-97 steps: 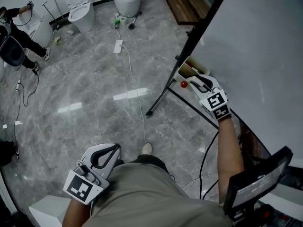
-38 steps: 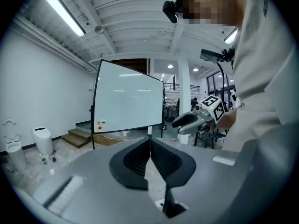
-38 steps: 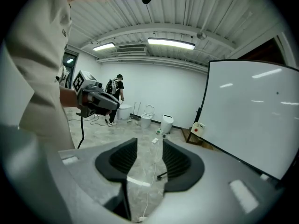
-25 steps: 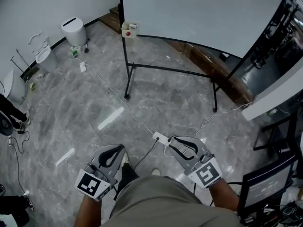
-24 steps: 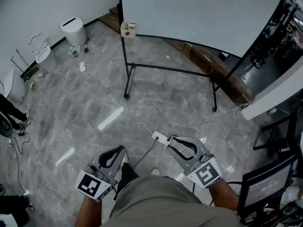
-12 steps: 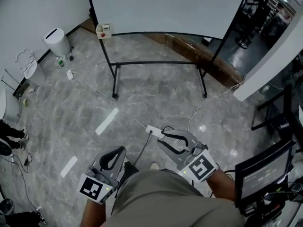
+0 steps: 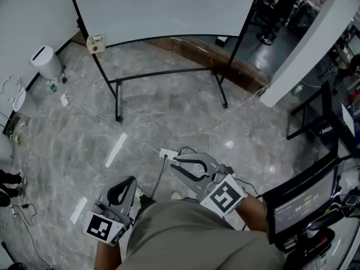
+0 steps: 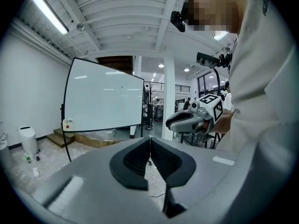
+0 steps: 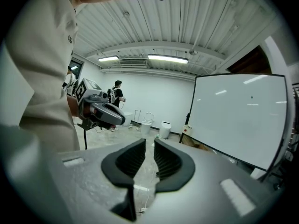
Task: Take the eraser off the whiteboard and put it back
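Eraser itself can't be picked out, too small at this range. Judged spot: the small cream box [image 7: 94, 40] w/ a red dot, fixed to the whiteboard [image 7: 169, 10] stand's left post, upper left of the head view. If it sits in there, the put-back part looks done.

Key relation: the box lies far up-frame and left of both grippers, well apart, w/ bare floor [image 7: 140, 128] btwn. Left gripper [image 7: 128, 180] is at lower left, right gripper [image 7: 174, 165] at lower centre, both close in by the person's body. Neither is clearly nearer in the head view. In the left gripper view the box sits left of the jaw line; in the right gripper view it sits just right of it, so the right one is aimed a bit closer to it. Eraser's long axis: can't tell.

Left gripper: jaws together, only a thin seam, nothing held. Right gripper: jaws closing, narrow gap left, nothing btwn them.

Any new reach for the box means walking up to the board first.
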Tool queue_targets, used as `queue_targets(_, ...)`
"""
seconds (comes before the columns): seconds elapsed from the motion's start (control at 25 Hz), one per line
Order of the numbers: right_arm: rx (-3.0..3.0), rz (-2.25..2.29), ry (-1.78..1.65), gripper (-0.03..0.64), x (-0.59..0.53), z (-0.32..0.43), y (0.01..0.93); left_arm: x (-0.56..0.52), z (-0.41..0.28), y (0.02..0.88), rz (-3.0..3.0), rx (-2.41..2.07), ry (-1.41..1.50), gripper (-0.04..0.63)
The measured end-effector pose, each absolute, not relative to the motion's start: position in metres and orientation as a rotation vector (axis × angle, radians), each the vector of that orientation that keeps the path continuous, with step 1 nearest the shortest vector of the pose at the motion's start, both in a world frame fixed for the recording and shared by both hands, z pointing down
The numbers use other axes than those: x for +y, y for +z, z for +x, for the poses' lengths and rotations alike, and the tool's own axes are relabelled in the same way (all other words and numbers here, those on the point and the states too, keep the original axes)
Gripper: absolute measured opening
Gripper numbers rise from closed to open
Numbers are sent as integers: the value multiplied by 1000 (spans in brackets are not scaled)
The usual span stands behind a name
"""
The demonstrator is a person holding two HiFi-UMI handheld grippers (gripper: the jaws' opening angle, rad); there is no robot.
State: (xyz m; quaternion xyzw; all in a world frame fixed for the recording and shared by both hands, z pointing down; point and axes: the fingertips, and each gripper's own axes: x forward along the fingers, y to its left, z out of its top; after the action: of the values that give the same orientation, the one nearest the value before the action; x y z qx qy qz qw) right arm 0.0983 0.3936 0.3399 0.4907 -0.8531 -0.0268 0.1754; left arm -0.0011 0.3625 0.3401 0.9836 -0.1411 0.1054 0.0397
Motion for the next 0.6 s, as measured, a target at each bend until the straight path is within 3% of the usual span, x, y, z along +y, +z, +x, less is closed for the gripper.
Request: queue_targets(0.6,-2408,1417,-81,51,413,97,341,383,1,345,3021,-399,339,11)
